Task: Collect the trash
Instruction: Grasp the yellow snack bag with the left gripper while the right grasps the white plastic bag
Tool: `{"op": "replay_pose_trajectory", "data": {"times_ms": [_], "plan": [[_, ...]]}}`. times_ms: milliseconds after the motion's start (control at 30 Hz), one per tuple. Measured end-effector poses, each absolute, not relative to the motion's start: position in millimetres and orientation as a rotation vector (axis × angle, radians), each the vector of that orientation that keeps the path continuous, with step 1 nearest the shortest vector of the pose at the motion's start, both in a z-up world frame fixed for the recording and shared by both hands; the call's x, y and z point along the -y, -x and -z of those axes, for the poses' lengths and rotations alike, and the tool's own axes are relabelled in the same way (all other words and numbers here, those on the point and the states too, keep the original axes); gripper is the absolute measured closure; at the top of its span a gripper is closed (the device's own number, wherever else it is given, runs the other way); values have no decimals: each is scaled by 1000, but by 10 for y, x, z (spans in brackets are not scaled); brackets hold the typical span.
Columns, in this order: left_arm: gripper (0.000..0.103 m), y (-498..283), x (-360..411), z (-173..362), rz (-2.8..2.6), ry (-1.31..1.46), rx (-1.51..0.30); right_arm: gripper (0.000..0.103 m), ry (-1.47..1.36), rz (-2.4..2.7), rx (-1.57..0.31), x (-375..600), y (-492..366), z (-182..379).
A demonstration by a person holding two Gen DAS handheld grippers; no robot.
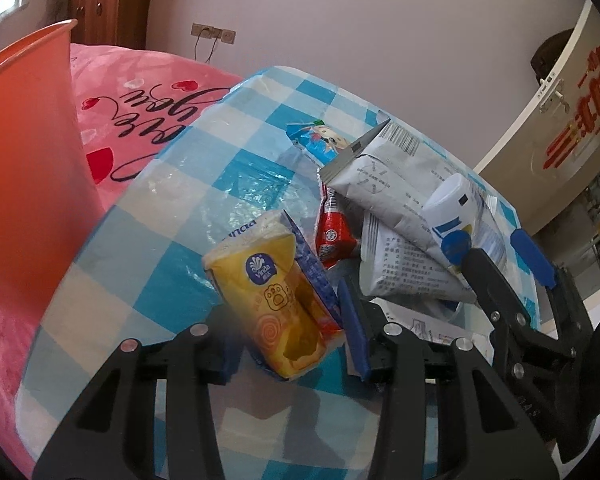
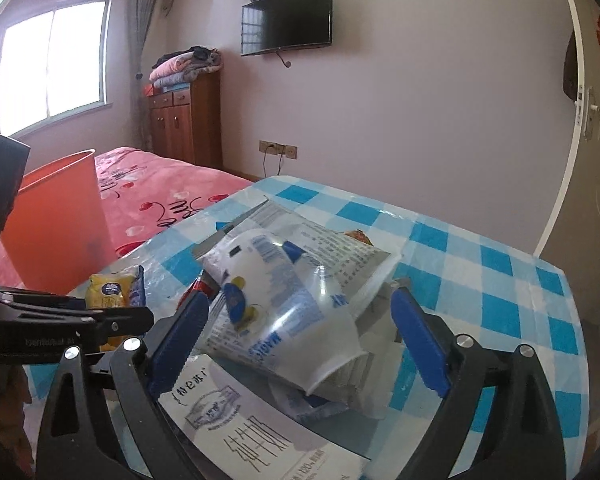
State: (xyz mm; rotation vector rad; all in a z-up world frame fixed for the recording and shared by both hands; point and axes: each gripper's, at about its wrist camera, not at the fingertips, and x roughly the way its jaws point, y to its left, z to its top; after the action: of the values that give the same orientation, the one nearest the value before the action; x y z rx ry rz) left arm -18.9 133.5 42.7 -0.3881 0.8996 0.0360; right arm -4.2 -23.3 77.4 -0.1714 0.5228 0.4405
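Clamping the soft yellow tissue pack (image 1: 278,304), the left gripper (image 1: 292,344) risked losing it, while the right gripper (image 2: 300,340), jaws wide, might topple the white cup (image 2: 296,308).

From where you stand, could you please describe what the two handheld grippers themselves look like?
Both are alike. The left gripper and right gripper have black, angular linkage frames with triangular cut-outs and round silver pivot bolts. Each carries two flat blue fingers, with ridged inner faces on the right gripper's. The left gripper's body shows small pale lettering in the right wrist view. No cables or sleeves are visible.
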Motion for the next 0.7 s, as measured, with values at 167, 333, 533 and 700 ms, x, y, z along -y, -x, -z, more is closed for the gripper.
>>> {"op": "replay_pose_trajectory", "data": {"times_ms": [167, 333, 533, 700], "plan": [[59, 206, -1369, -415, -27, 378, -895, 12, 210, -433, -533, 137, 20, -708], [59, 225, -1406, -390, -23, 372, -894, 25, 204, -413, -534, 146, -16, -689], [59, 258, -1433, -384, -23, 351, -888, 40, 226, -384, -538, 134, -34, -642], [59, 298, -1483, -398, -28, 338, -877, 40, 205, -387, -536, 193, -30, -634]]}}
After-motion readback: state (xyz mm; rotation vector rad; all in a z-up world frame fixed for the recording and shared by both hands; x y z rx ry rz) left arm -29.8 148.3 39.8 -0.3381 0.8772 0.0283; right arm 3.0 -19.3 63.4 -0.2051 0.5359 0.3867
